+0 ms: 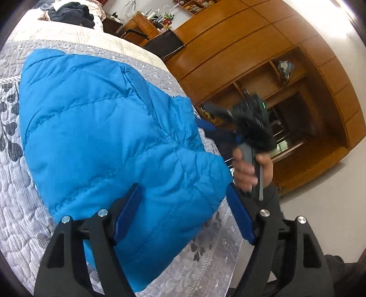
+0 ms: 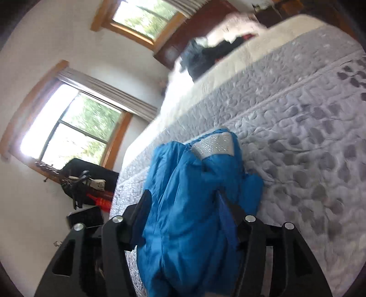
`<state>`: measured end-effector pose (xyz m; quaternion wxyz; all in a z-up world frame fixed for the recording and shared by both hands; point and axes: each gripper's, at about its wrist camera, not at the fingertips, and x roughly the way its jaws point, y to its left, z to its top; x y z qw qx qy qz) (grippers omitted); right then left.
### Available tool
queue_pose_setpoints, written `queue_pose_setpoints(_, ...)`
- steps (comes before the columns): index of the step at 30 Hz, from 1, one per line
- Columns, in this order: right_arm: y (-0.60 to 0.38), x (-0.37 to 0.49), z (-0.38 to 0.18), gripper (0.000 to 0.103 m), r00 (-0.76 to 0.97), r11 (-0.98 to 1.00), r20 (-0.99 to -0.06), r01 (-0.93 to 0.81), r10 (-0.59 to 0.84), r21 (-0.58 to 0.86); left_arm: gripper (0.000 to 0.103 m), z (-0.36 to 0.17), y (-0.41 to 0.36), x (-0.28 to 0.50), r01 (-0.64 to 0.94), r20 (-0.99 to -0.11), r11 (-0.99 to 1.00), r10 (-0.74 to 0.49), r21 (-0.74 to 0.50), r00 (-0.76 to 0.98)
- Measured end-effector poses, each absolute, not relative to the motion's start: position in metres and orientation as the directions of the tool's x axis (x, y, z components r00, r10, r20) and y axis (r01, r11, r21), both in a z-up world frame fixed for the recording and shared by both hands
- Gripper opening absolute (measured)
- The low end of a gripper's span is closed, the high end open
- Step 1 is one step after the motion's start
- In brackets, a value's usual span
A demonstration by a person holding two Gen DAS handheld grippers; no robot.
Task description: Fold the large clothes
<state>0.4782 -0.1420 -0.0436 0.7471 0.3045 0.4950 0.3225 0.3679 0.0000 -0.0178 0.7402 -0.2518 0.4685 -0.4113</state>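
A puffy blue jacket point(image 1: 103, 125) lies folded on the grey quilted bed point(image 1: 18, 205). My left gripper point(image 1: 183, 203) hovers open over the jacket's near end, with its blue pads either side of the fabric and not pinching it. A hand point(image 1: 247, 171) holds my right gripper point(image 1: 207, 125) at the jacket's far edge, blurred. In the right wrist view the bunched jacket point(image 2: 183, 205) fills the gap of my right gripper point(image 2: 184, 194), and both fingers press into it. A silver lining patch point(image 2: 215, 144) shows at the top of the bunch.
The bed edge runs just right of the jacket, with a wooden wardrobe point(image 1: 251, 45) beyond it. A pile of dark clothes point(image 1: 73, 12) lies at the head of the bed point(image 2: 297, 137). A black chair point(image 1: 164, 43) stands beside the bed. Windows point(image 2: 75, 128) line the other wall.
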Motion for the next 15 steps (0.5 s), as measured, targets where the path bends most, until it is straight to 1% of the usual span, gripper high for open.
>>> queue_pose_setpoints(1, -0.14, 0.48, -0.046, 0.048, 0.285, 0.617, -0.562, -0.167, 0.777, 0.769, 0.078, -0.017, -0.003, 0.366, 0.375, -0.488, 0.536, -0.844, -0.756, 0.222)
queue_pose_setpoints(2, -0.136, 0.485, -0.047, 0.014, 0.275, 0.627, -0.575, -0.166, 0.77, 0.761, 0.078, -0.017, -0.004, 0.365, 0.375, -0.488, 0.536, -0.844, -0.756, 0.223)
queue_pose_setpoints(3, -0.134, 0.486, -0.046, 0.008, 0.277, 0.63, -0.575, -0.182, 0.769, 0.755, 0.078, -0.017, -0.005, 0.363, 0.376, -0.482, 0.531, -0.847, -0.759, 0.222)
queue_pose_setpoints(6, -0.15, 0.471, -0.055, 0.004, 0.321, 0.624, -0.552, -0.194, 0.77, 0.757, 0.078, -0.012, -0.004, 0.358, 0.388, -0.453, 0.493, -0.87, -0.779, 0.196)
queue_pose_setpoints(9, -0.175, 0.456, -0.097, 0.004, 0.326, 0.617, -0.551, -0.143, 0.768, 0.774, 0.078, -0.005, -0.003, 0.362, 0.4, -0.449, 0.492, -0.871, -0.774, 0.201)
queue_pose_setpoints(10, -0.183, 0.452, -0.11, 0.004, 0.332, 0.601, -0.537, -0.129, 0.775, 0.788, 0.078, -0.003, -0.003, 0.365, 0.399, -0.444, 0.49, -0.871, -0.775, 0.208)
queue_pose_setpoints(13, -0.19, 0.449, -0.123, 0.004, 0.33, 0.571, -0.513, -0.109, 0.792, 0.813, 0.078, -0.004, -0.014, 0.372, 0.393, -0.414, 0.456, -0.89, -0.799, 0.191)
queue_pose_setpoints(15, -0.181, 0.449, -0.117, 0.006, 0.316, 0.603, -0.541, -0.146, 0.779, 0.784, 0.078, -0.006, -0.032, 0.37, 0.418, -0.435, 0.464, -0.884, -0.781, 0.169)
